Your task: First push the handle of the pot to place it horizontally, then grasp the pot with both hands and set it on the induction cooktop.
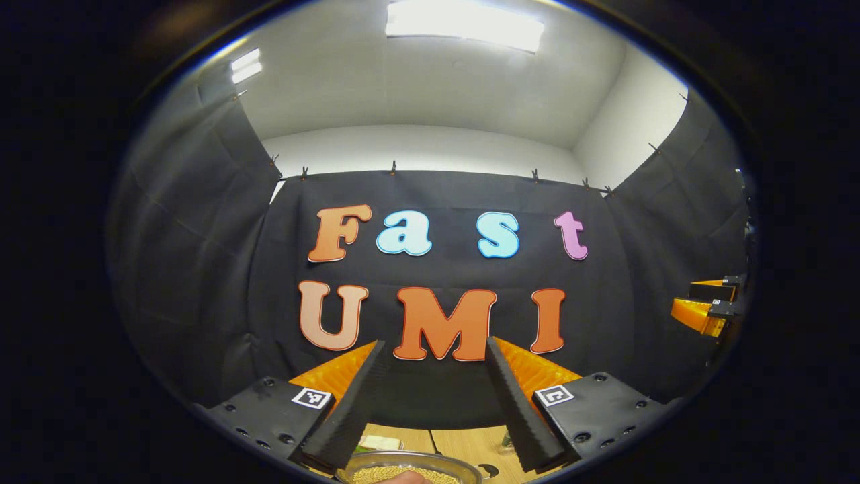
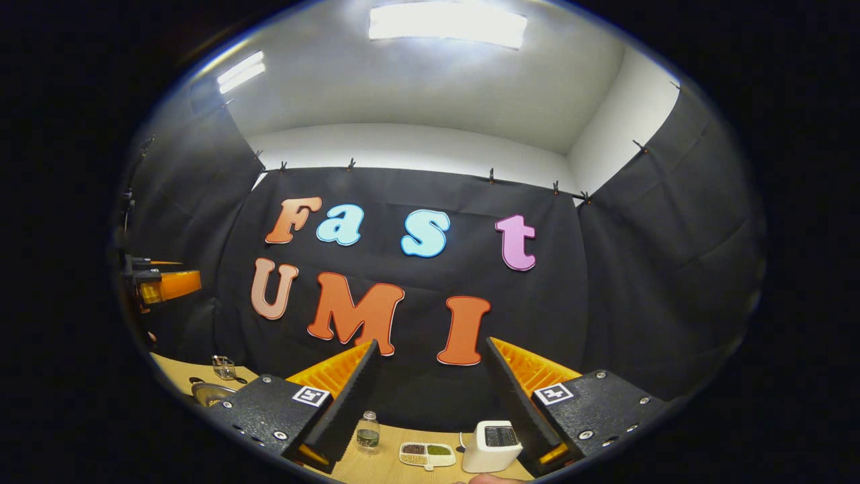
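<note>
Pot (image 1: 410, 469): round metal vessel with a thin bright rim, seen at the bottom edge of the left gripper view, below and between that gripper's fingers. Only its far arc shows; the near half is cut off. Contents are small, pale, grainy beads. A small metal loop just right of the rim may belong to it; its handle cannot be made out. It stands on the worktop (image 1: 463, 440), a light wood-grain surface of which only a narrow strip shows. In the right gripper view a metal rim at the far left edge, half hidden behind the gripper body, is probably the same pot.

Left gripper (image 1: 433, 403): jaws spread wide, nothing between them; fingers wedge-shaped with ribbed inner faces. The other gripper shows at the right edge, partly cut off.

Right gripper (image 2: 430, 403): jaws likewise spread wide, holding nothing, raised above the worktop.

Items between the right gripper's fingers, on the worktop:
- Small glass bottle (image 2: 367, 430), clear, dark matter in its lower part.
- Divided dish (image 2: 426, 454), white, oblong, two compartments with dark and greenish fill.
- Toaster (image 2: 492, 446), white, boxy, rounded corners, slot on top; right side hidden by the finger.

Wire basket (image 2: 224, 367), far left, small and hard to read.
</note>
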The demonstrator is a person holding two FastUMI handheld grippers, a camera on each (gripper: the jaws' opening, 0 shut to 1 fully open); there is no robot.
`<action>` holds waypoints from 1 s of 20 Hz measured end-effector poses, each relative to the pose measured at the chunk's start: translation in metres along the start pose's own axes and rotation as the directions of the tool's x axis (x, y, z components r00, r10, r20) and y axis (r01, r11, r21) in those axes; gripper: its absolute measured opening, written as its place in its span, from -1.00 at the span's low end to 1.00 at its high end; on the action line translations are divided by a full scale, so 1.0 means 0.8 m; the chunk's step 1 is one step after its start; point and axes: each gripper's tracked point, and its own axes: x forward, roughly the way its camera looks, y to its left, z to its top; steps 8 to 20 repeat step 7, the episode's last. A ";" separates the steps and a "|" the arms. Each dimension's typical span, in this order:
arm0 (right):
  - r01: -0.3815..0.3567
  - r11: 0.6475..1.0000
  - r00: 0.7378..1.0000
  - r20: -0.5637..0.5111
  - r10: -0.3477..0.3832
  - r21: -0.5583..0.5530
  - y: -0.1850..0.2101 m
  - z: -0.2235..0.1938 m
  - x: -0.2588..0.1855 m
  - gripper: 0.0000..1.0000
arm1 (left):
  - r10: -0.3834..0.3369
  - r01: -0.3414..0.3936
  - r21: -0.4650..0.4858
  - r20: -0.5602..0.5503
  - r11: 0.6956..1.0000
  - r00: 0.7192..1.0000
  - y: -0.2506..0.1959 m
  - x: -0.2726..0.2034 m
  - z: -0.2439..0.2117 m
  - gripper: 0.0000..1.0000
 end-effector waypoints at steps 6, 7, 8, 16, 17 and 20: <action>0.000 1.000 1.000 0.002 0.000 -0.001 0.001 0.002 -0.003 0.90 | 0.032 -0.031 -0.005 0.023 0.999 0.999 0.014 -0.006 0.003 0.94; -0.001 1.000 1.000 0.004 0.001 0.002 0.002 0.004 -0.002 0.90 | 0.038 -0.038 0.000 0.025 0.999 0.999 0.016 -0.007 0.004 0.94; -0.001 1.000 1.000 0.004 0.001 0.002 0.002 0.004 -0.002 0.90 | 0.038 -0.038 0.000 0.025 0.999 0.999 0.016 -0.007 0.004 0.94; -0.001 1.000 1.000 0.004 0.001 0.002 0.002 0.004 -0.002 0.90 | 0.038 -0.038 0.000 0.025 0.999 0.999 0.016 -0.007 0.004 0.94; -0.001 1.000 1.000 0.004 0.001 0.002 0.002 0.004 -0.002 0.90 | 0.038 -0.038 0.000 0.025 0.999 0.999 0.016 -0.007 0.004 0.94; -0.001 1.000 1.000 0.004 0.001 0.002 0.002 0.004 -0.002 0.90 | 0.038 -0.038 0.000 0.025 0.999 0.999 0.016 -0.007 0.004 0.94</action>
